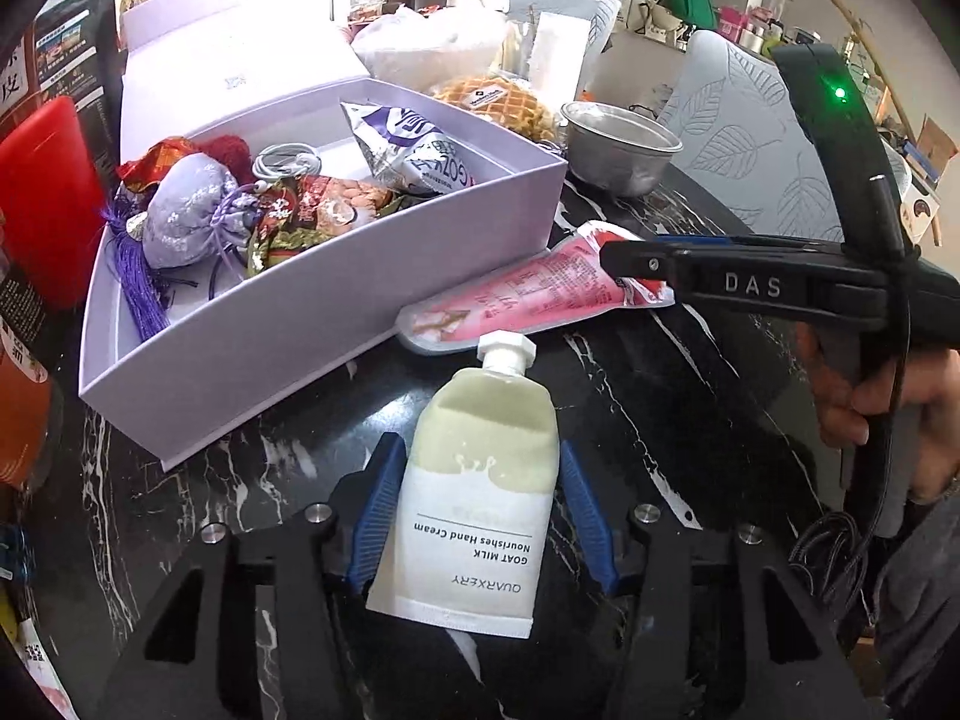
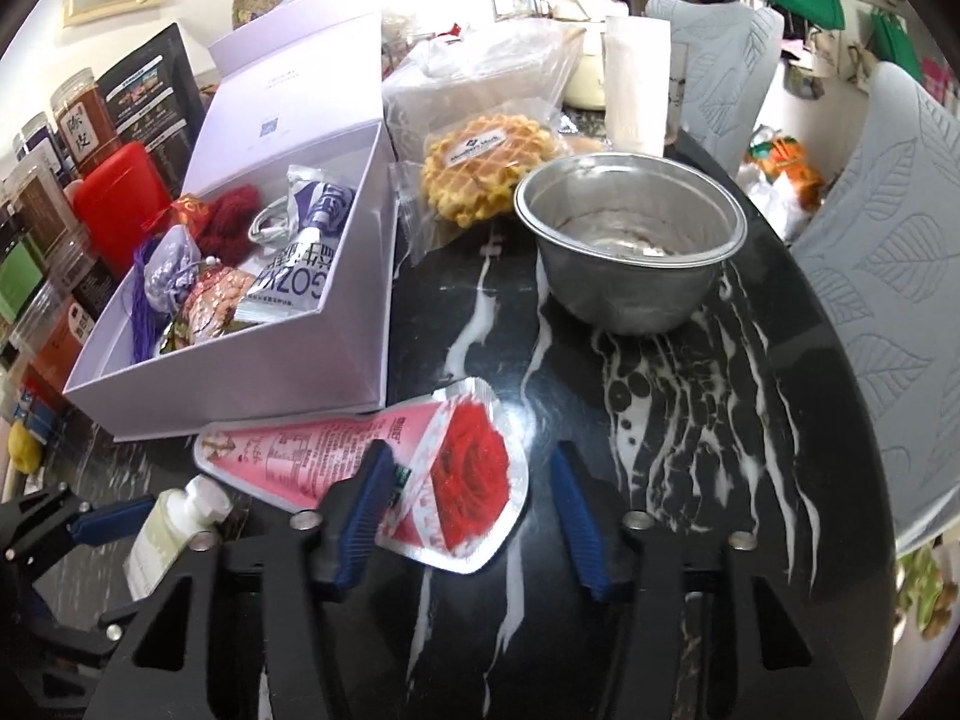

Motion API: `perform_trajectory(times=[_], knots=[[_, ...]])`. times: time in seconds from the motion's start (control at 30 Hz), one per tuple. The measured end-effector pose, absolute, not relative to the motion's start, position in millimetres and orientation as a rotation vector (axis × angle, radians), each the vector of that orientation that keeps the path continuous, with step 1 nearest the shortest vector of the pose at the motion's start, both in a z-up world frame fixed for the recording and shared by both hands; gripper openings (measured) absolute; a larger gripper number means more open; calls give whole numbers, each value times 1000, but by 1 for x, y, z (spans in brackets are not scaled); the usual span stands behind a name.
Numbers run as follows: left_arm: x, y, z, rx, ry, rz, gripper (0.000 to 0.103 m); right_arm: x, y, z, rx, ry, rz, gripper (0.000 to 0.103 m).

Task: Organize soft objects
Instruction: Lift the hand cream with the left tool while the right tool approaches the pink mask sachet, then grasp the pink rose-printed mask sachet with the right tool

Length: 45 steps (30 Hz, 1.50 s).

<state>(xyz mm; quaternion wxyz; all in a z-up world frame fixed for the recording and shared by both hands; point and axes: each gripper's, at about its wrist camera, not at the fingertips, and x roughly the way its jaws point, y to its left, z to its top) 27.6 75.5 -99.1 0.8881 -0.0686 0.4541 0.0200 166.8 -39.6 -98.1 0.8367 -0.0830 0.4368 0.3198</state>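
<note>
A white and pale-green hand cream tube (image 1: pixel 480 492) lies on the black marble table (image 1: pixel 690 420), cap pointing away. My left gripper (image 1: pixel 483 510) has both blue pads against the tube's sides, shut on it. A pink rose-print pouch (image 2: pixel 384 468) lies just in front of the lilac box (image 2: pixel 312 360). My right gripper (image 2: pixel 471 516) straddles the pouch's wide end: its left finger overlaps the pouch, its right pad stands clear of the edge, so it is open. The box holds a lilac sachet (image 1: pixel 192 216), a purple-white pouch (image 1: pixel 414 144) and other soft items.
A metal bowl (image 2: pixel 630 246) stands behind the right gripper. A bagged waffle (image 2: pixel 486 162) and plastic bags lie beyond the box. A red container (image 1: pixel 48 198) and jars line the left. Grey leaf-pattern chair backs (image 2: pixel 870 276) ring the table's right edge.
</note>
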Motion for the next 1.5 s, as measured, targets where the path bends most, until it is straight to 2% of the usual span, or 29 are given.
perform_trajectory(times=[0.07, 0.17, 0.3, 0.7, 0.73, 0.77, 0.93, 1.0, 1.03, 1.07, 1.13, 1.27, 1.33, 1.5], knots=[[26, 79, -98, -157, 947, 47, 52, 168, -40, -98, -163, 938, 683, 22], [23, 82, -96, -167, 943, 57, 52, 165, -39, -99, -192, 933, 675, 10], [13, 83, -91, -172, 932, 59, 52, 156, -43, -100, -174, 944, 699, 6], [-17, 87, -80, -209, 905, 89, 50, 107, -67, -98, -124, 954, 692, 5], [-20, 88, -80, -212, 903, 91, 50, 102, -69, -98, -119, 954, 693, 5], [-23, 89, -79, -215, 900, 93, 44, 97, -70, -98, -116, 956, 691, 5], [-25, 92, -84, -221, 916, 85, 44, 71, -71, -99, -107, 967, 693, 5], [-24, 93, -86, -231, 921, 86, 44, 65, -72, -99, -116, 971, 676, 9], [-24, 95, -87, -236, 926, 88, 44, 64, -72, -99, -132, 970, 660, 20], [-23, 95, -89, -241, 933, 86, 46, 64, -72, -98, -143, 965, 651, 40], [-17, 96, -95, -250, 989, 82, 49, 65, -73, -96, -148, 953, 631, 60], [-15, 90, -99, -205, 999, 98, 59, 71, -67, -92, -170, 941, 640, 67], [-16, 87, -100, -180, 987, 101, 60, 74, -61, -91, -196, 929, 654, 77], [-20, 93, -101, -217, 952, 84, 59, 87, -42, -93, -247, 948, 712, 90]])
